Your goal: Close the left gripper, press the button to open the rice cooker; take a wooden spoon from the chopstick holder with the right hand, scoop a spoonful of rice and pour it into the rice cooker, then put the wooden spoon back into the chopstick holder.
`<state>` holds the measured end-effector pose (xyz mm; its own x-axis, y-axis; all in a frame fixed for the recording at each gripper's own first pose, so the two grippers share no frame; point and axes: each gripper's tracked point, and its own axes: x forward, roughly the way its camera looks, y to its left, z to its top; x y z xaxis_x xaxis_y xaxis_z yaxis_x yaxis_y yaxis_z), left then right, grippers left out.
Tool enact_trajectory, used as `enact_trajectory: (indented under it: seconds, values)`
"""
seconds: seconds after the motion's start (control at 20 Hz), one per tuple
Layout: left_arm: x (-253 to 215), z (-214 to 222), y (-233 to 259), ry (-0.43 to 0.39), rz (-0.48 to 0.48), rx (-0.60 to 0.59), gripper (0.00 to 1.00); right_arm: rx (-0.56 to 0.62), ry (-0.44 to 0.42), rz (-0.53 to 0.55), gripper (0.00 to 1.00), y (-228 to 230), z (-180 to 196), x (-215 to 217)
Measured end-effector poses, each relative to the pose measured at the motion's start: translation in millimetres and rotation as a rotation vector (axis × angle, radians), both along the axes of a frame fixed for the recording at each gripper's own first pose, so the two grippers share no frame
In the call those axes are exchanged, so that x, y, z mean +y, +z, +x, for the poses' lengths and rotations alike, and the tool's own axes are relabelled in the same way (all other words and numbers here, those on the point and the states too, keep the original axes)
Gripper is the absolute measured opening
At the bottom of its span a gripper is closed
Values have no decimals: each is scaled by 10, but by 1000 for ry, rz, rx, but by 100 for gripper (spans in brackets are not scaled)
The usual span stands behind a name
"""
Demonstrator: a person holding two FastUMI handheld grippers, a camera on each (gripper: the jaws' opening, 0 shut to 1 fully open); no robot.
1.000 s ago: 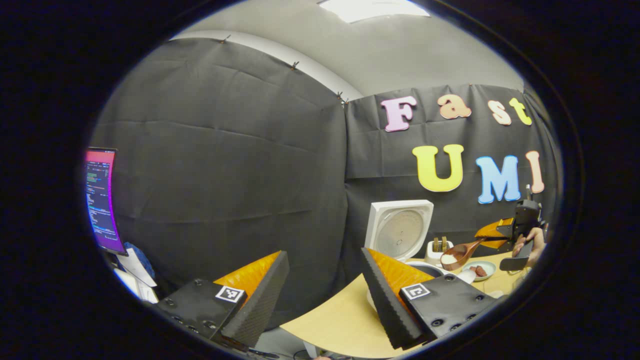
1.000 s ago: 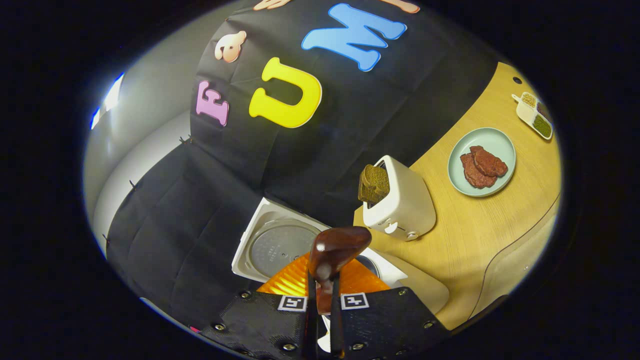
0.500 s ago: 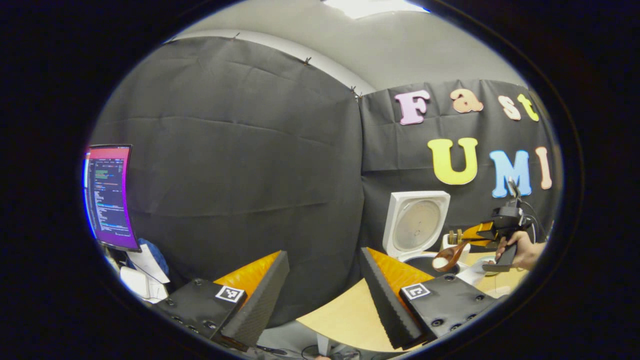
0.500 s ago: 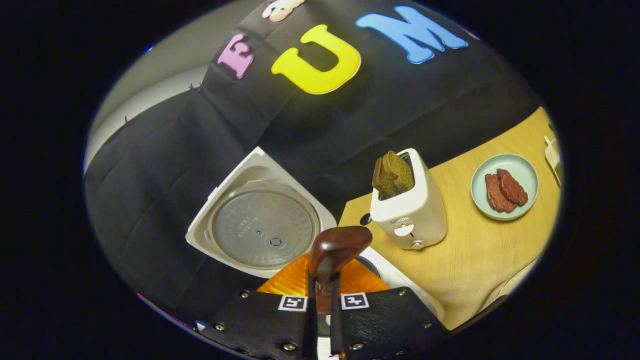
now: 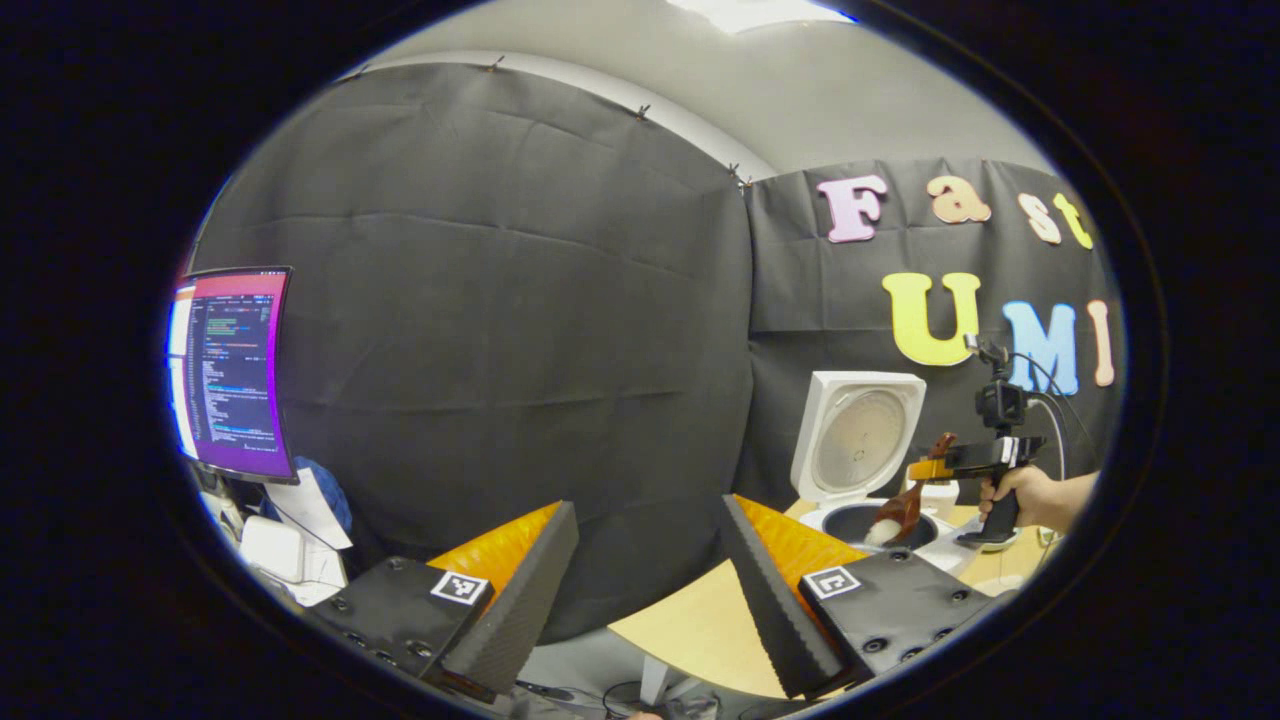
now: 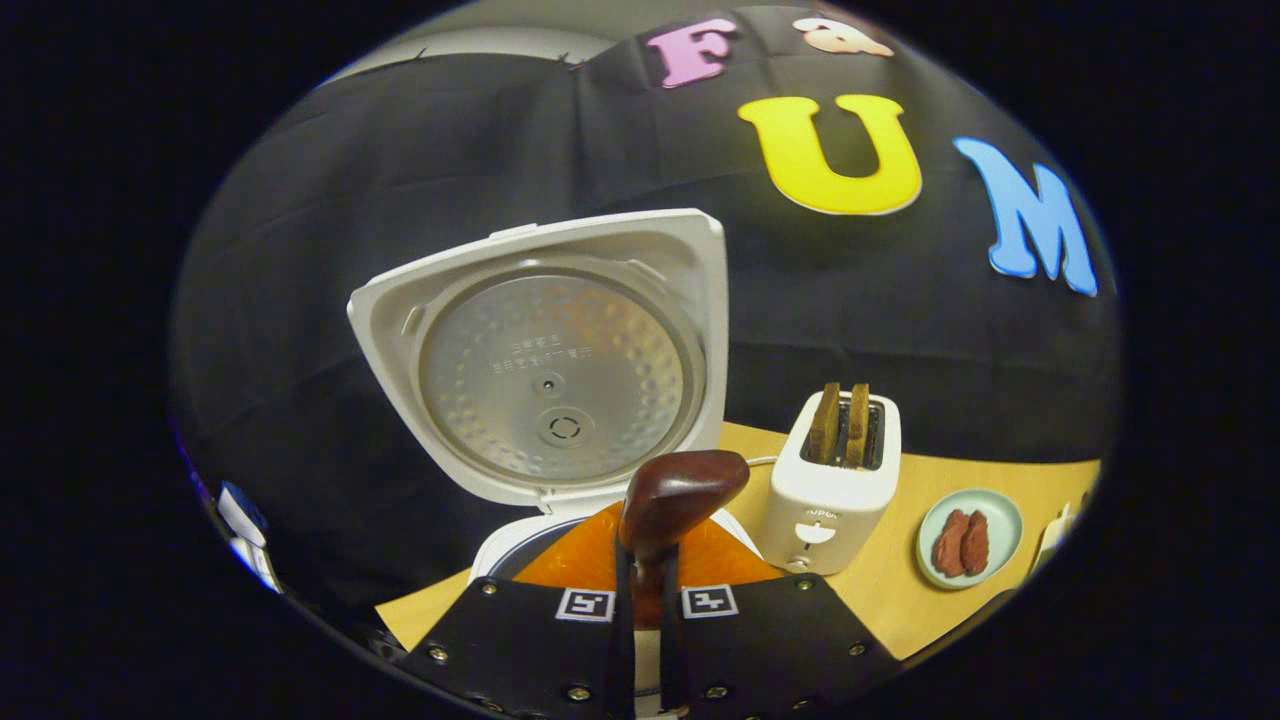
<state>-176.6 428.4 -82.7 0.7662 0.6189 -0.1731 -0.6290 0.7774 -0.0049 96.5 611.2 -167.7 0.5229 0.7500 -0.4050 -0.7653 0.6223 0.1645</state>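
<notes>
Your right gripper [image 6: 640, 560] hides most of the rice cooker's [image 6: 560, 370] pot, so you cannot tell what lies inside. The wooden spoon [image 6: 675, 495] turns its back to you; its load is hidden there. In the left gripper view the spoon is too small to judge. The monitor [image 5: 230, 370] text is unreadable.

Black cloth wall [image 5: 480, 300], lit monitor [image 5: 232, 372], pale wooden table [image 6: 960, 600], ceiling light [image 5: 755, 10].

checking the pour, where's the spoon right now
In the left gripper view the spoon is at far right, tipped into the open cooker, held by the right tongs.
</notes>
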Motion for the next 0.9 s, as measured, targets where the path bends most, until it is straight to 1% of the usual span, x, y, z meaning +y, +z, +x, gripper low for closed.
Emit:
enact_trajectory:
  seconds: [0.15,0.2,0.25,0.4,0.45,0.5,0.55,0.6,0.7,0.8,0.9]
  values:
    - [-1,8,-6,3,0,-2,99,-108,40,-62,10,70,-34,30]
    - [-4,18,-5,2,0,-2,95,-144,52,-81,10,70,-44,30]
    - [-12,21,-3,1,1,-4,95,-184,65,-99,10,99,-52,34]
    - [-32,51,-1,-6,0,-11,95,-336,108,-148,10,236,-83,31]
    - [-40,83,2,-10,-1,-14,95,-387,123,-158,10,301,-108,31]
    - [-55,95,13,-14,-1,-17,99,-438,134,-163,10,378,-136,22]
    - [-62,111,16,-20,-1,-20,99,-484,145,-165,10,462,-172,3]
    - [-77,130,26,-26,1,-23,95,-527,149,-169,10,546,-198,-15]
    - [-115,188,58,-40,6,-30,95,-603,155,-171,10,713,-233,-68]
    - [-168,247,96,-56,10,-41,95,-613,153,-144,10,847,-257,-148]
    - [-210,339,164,-74,11,-56,95,-538,125,-86,10,979,-258,-272]
